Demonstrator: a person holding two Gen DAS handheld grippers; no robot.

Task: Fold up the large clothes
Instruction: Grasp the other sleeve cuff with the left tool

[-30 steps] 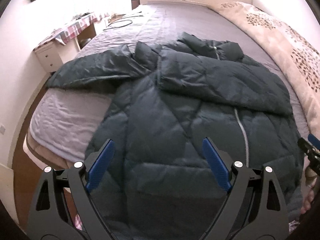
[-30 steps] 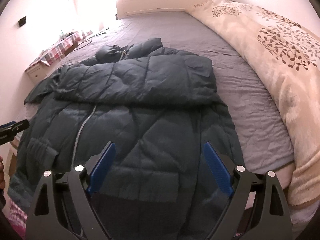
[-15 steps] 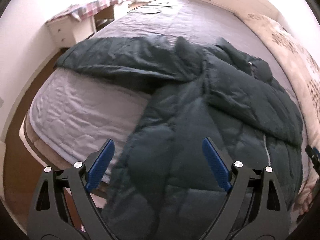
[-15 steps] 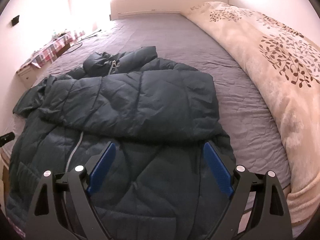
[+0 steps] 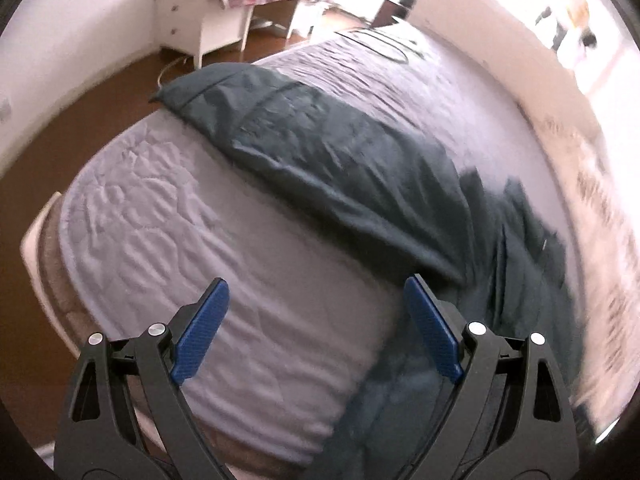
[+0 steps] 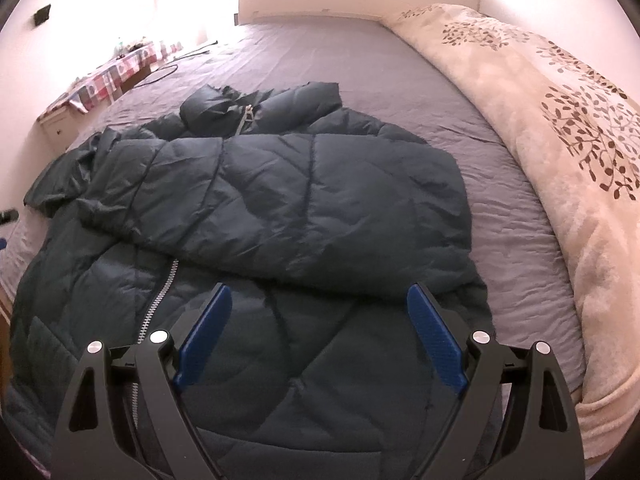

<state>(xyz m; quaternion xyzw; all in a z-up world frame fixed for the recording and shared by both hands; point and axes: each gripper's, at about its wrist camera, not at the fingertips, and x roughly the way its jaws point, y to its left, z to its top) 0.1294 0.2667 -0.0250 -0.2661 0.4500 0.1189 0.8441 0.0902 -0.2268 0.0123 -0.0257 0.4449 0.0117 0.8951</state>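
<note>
Jacket (image 6: 256, 216) beneath right tongs (image 6: 318, 336) (empty)

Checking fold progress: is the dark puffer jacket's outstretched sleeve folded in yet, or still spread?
Still spread. The sleeve lies flat across the bedsheet toward the bed's edge; the other sleeve is already folded across the jacket's front.

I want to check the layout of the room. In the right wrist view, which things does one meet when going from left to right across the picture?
Checked cloth on the side table → dark puffer jacket → bare grey bed sheet → cream blanket with leaf print.
</note>
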